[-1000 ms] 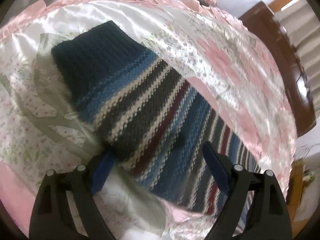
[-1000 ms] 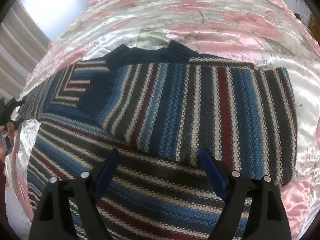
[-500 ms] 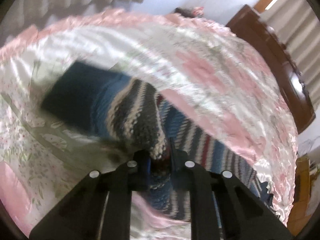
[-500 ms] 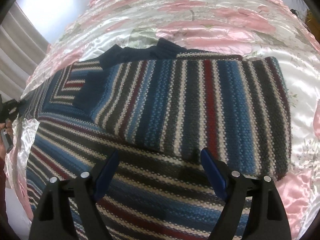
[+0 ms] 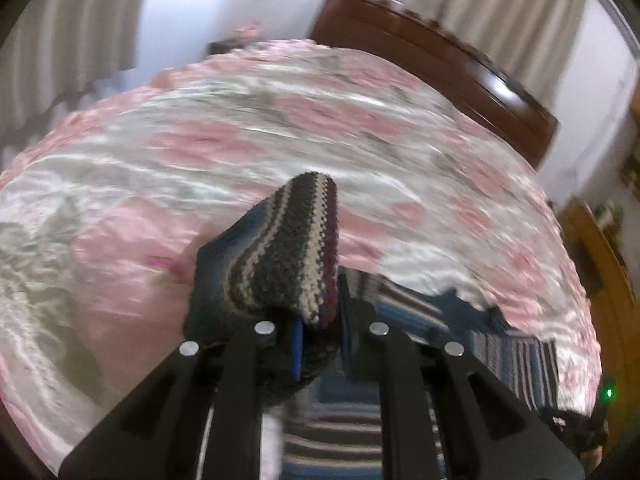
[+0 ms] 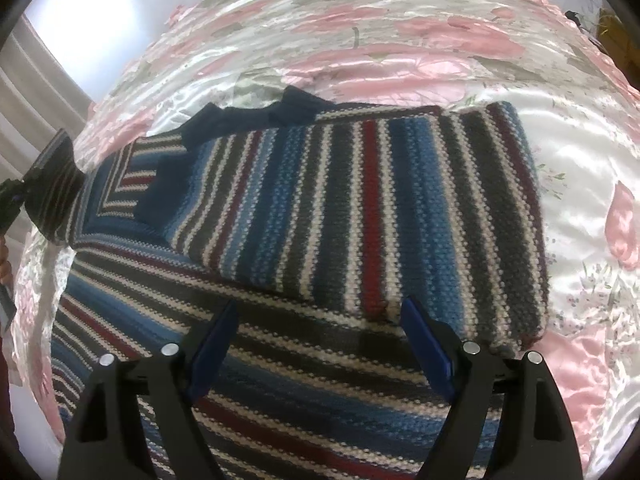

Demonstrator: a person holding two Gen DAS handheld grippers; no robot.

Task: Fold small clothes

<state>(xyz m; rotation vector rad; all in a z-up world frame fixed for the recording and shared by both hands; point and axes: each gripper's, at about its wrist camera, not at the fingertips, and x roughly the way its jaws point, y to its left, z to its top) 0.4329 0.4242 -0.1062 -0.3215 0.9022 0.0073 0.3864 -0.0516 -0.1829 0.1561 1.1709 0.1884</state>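
Knit sleeve now lifted, pinched by L gripper | R gripper unchanged, jaws wide over sweater

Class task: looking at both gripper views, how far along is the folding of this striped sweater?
Done: one sleeve already lies folded flat across the sweater on the bedspread. In hand: the left gripper is shut on the other sleeve, lifted off the bed. The right gripper hovers open above the body. Left: laying that sleeve across, then folding the body.
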